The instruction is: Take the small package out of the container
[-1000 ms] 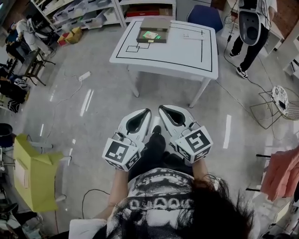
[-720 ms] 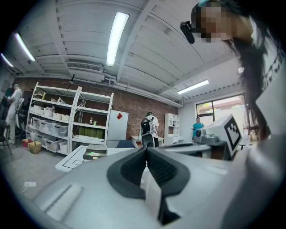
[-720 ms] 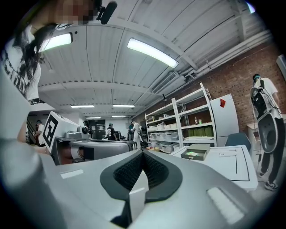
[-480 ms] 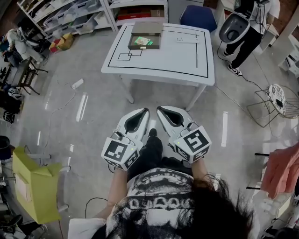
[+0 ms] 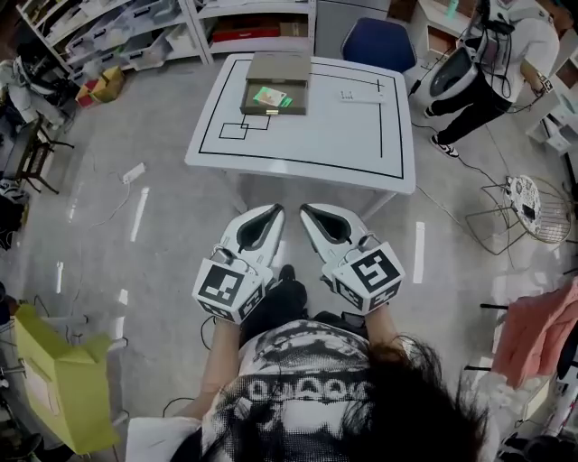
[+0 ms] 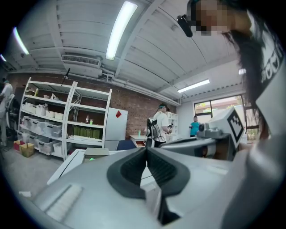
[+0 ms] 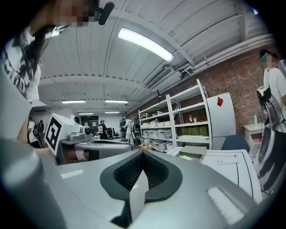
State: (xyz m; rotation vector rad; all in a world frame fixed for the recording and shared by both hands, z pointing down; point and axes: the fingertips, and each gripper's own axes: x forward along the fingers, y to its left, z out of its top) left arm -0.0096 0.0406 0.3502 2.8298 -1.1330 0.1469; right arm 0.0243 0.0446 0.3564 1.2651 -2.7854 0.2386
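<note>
A shallow brown cardboard container [image 5: 278,70] with its lid folded back lies at the far left of the white table [image 5: 307,135]. A small green package [image 5: 269,97] lies in it. My left gripper [image 5: 275,210] and right gripper [image 5: 307,209] are held side by side over the floor, short of the table's near edge. Both are shut and hold nothing. The left gripper view shows its shut jaws [image 6: 146,148] and the container [image 6: 96,152] far ahead. The right gripper view shows the same for its jaws [image 7: 142,153], with the container [image 7: 194,151] and the package [image 7: 185,157].
A blue chair [image 5: 377,41] stands behind the table. A person [image 5: 492,59] with a white device stands at the back right. Shelves [image 5: 135,27] line the back left. A wire rack [image 5: 519,212] is at the right, a yellow box [image 5: 59,383] at the near left.
The table has come closer and lower in the head view as I walk toward it. Both grippers stay shut, side by side.
</note>
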